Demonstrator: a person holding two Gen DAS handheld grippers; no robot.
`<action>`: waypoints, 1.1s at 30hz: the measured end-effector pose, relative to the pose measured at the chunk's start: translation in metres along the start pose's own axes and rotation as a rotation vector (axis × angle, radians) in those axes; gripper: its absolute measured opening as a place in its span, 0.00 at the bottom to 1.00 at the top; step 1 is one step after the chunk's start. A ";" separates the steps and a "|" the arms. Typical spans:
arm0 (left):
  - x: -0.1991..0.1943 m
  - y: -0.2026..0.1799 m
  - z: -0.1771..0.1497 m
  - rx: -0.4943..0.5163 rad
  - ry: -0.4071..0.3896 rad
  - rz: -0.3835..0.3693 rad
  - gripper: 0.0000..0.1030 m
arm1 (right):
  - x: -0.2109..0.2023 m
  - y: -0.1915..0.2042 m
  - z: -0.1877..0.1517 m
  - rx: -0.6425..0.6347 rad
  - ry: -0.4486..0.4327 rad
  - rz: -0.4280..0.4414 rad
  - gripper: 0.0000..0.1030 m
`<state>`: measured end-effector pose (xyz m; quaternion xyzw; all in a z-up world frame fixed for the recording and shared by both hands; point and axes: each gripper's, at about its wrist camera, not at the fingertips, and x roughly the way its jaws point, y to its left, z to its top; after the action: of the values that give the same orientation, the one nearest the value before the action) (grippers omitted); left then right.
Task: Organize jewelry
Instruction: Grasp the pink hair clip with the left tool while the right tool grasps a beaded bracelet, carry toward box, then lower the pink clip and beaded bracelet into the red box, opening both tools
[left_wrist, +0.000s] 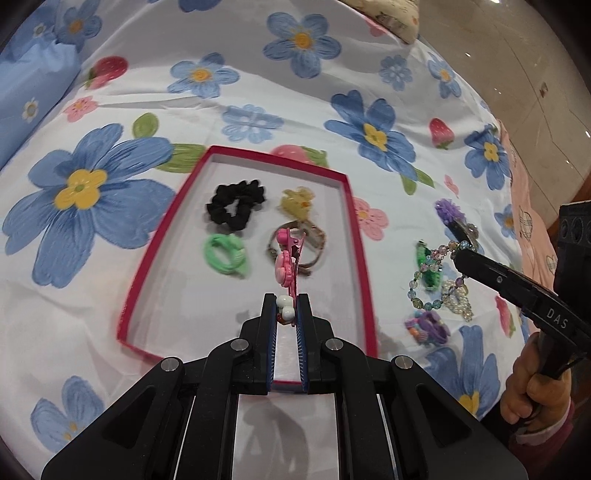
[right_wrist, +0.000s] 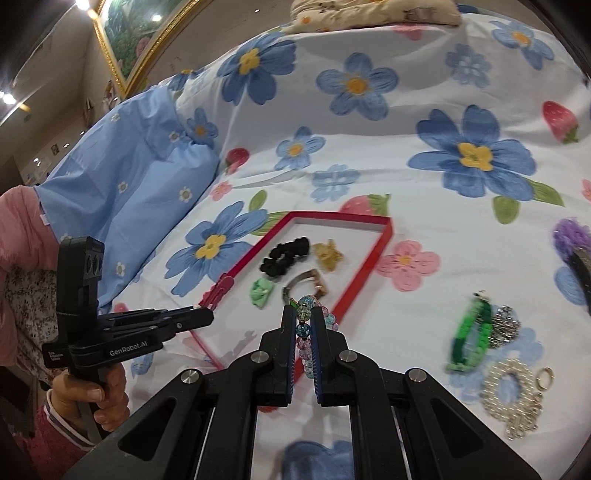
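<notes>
The pink clip (left_wrist: 286, 264) looks light and stiff, best taken by its narrow end, and the left gripper (left_wrist: 287, 308) is pinched on exactly that end, holding the clip in the air over the red tray (left_wrist: 360, 254) on the bed. The bead bracelet (right_wrist: 308, 332) is limp and probably slippery, so it wants a firm nip across the strand. The right gripper (right_wrist: 303, 325) is pressed together on it near the tray's edge, with the loop dangling below.
</notes>
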<state>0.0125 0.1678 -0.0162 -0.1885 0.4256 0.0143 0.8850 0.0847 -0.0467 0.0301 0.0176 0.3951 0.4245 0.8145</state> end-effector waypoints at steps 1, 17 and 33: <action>0.001 0.004 0.000 -0.006 0.001 0.005 0.08 | 0.004 0.003 0.001 -0.005 0.004 0.005 0.07; 0.039 0.043 0.010 -0.011 0.068 0.088 0.08 | 0.093 0.032 0.004 -0.058 0.127 0.064 0.07; 0.078 0.038 0.011 0.032 0.140 0.131 0.08 | 0.130 0.007 -0.012 -0.035 0.227 0.017 0.07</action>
<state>0.0628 0.1963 -0.0812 -0.1467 0.4979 0.0525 0.8532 0.1146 0.0454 -0.0571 -0.0413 0.4771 0.4374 0.7611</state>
